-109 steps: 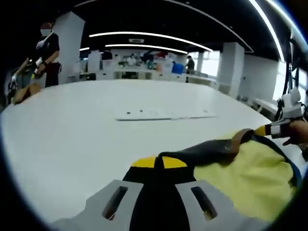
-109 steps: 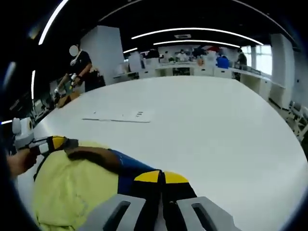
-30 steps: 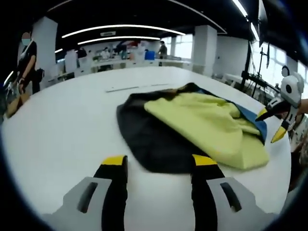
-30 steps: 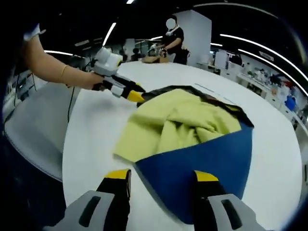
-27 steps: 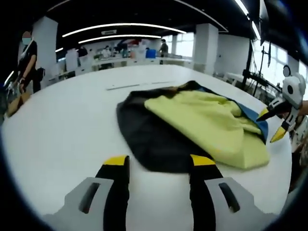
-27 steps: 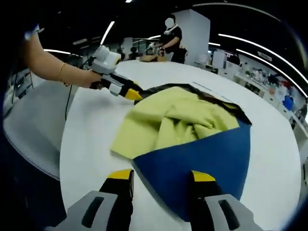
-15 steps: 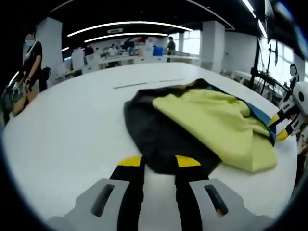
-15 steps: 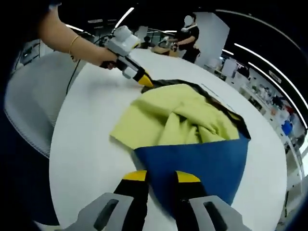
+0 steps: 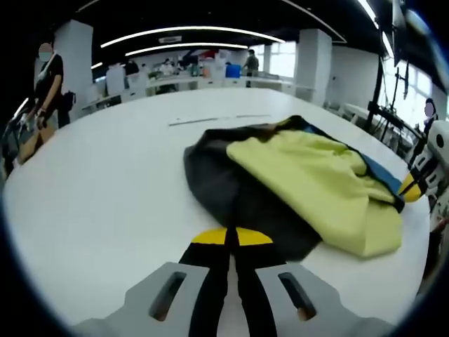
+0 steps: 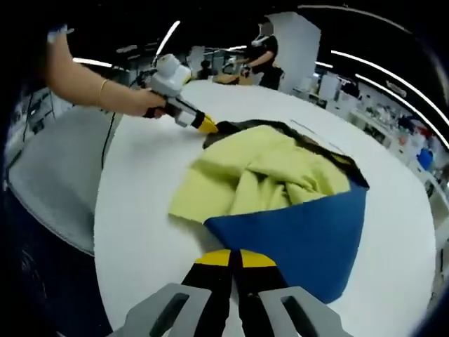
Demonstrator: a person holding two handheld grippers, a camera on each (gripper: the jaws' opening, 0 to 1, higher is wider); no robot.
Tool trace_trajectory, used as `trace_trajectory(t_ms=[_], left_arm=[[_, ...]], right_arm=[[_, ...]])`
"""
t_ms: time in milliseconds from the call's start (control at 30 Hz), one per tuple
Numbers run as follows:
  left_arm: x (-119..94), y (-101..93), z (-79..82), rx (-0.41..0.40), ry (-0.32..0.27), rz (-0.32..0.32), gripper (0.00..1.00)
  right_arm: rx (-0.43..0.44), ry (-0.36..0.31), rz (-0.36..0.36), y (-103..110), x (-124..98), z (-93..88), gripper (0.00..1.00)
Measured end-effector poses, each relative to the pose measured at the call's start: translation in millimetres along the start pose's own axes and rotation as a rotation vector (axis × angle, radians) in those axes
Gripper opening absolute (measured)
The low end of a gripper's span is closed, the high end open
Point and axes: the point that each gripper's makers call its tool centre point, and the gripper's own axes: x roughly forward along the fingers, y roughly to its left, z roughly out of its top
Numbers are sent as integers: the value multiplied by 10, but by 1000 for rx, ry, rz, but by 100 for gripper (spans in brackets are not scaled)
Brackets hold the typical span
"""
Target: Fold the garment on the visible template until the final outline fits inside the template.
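A garment lies crumpled on the white table [image 9: 105, 182], with a yellow-green lining [image 9: 316, 179] uppermost, a black panel [image 9: 224, 182] and a blue panel [image 10: 309, 232]. My left gripper [image 9: 231, 237] has its jaws together on the near edge of the black panel. It also comes into the right gripper view as the left gripper [image 10: 203, 125], held by a hand at the black edge. My right gripper [image 10: 235, 258] is shut on the near edge of the blue panel. In the left gripper view, the right gripper [image 9: 414, 186] sits at the garment's far right edge. A thin pale template sheet [image 9: 210, 119] lies flat beyond the garment.
The table's rounded edge [image 10: 102, 217] runs close on the left of the right gripper view, with grey floor beyond. A person [image 9: 48, 81] stands at the far left of the table, and more people and desks [image 9: 203, 74] fill the background. A forearm [image 10: 91, 88] reaches in.
Both grippers stood open in front of the laid-down garment half a second ago. Both have since moved in and shut on its edges, left on black, right on blue.
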Motion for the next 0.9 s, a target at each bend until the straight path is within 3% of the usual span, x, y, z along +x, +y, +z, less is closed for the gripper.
trace_trajectory(t_ms=[100,533,700,900], left_arm=[[-80,-3,138,19,-34,-1,0],[-318,-20,695,22,-161,5,0],[-355,-289,979,49,-213,-55,0],[-247,-673,1077,69,-199,-145,0]], right_arm=[[71,-64,14,-34,-101,158,0],[248,-146,43,-153,-271,502,0],[294,-173,33,-218,-345,651,0],[313,-181,22,-256,-413,755,0]])
